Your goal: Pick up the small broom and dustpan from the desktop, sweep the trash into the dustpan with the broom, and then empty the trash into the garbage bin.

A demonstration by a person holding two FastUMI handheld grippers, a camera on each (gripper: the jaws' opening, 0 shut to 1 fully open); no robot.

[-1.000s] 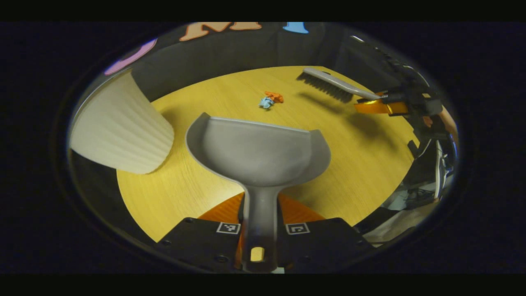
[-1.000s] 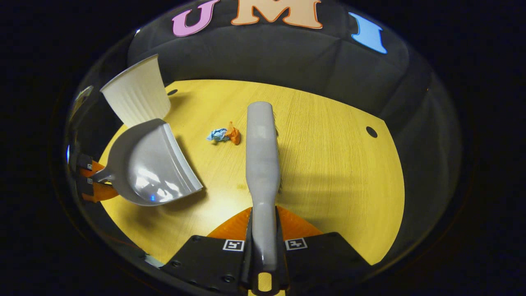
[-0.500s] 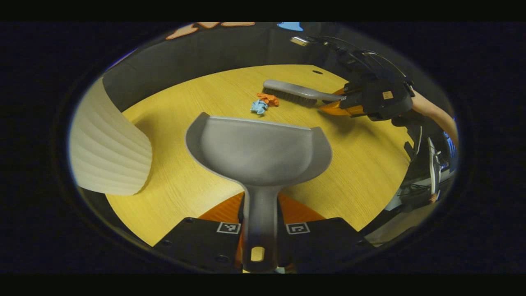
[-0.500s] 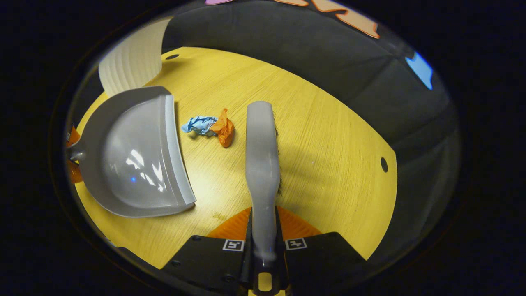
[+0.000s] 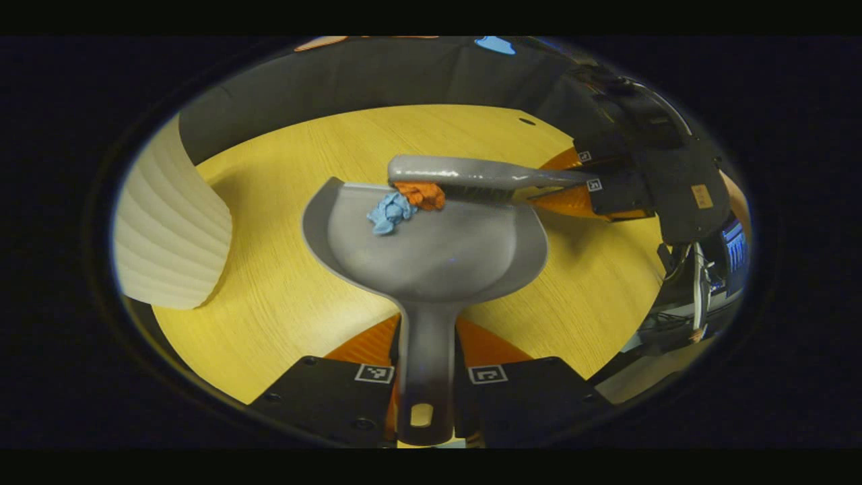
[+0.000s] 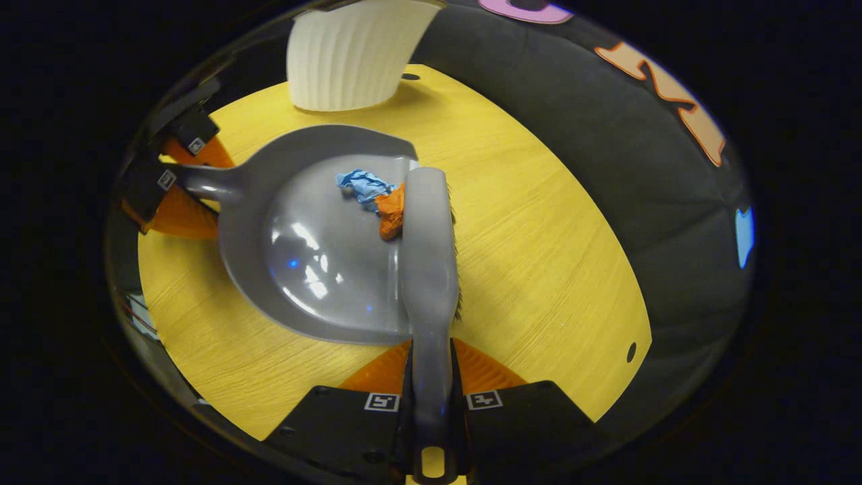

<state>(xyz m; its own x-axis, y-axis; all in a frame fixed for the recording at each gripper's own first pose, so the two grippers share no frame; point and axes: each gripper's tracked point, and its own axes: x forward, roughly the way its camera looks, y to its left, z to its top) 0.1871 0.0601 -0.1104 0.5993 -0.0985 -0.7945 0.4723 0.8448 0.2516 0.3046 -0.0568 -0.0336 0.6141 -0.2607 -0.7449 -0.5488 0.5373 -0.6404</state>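
The left gripper (image 5: 425, 377) is clamping the handle of the grey dustpan (image 5: 431, 246) between both orange fingers; the pan is lying on the yellow wooden desktop (image 5: 283, 296) with its open lip facing away from that gripper. The right gripper (image 6: 431, 387) is gripping the handle of the small grey broom (image 6: 427, 249) in the same way, both fingers pressing on it; in the left gripper view the broom (image 5: 471, 176) is lying across the pan's front edge, bristles down, with the right gripper (image 5: 592, 192) coming in from the right. The trash is sitting inside the pan, just past the lip; the blue crumpled scrap (image 5: 389, 212) is lying a little further in, and the orange crumpled scrap (image 5: 421, 194) is touching the broom's bristles. In the right gripper view the blue scrap (image 6: 363, 185) and orange scrap (image 6: 390, 210) are resting beside the broom head, on the pan's floor. The white ribbed garbage bin (image 5: 168, 236) is standing on the desktop near the dustpan, apart from it.
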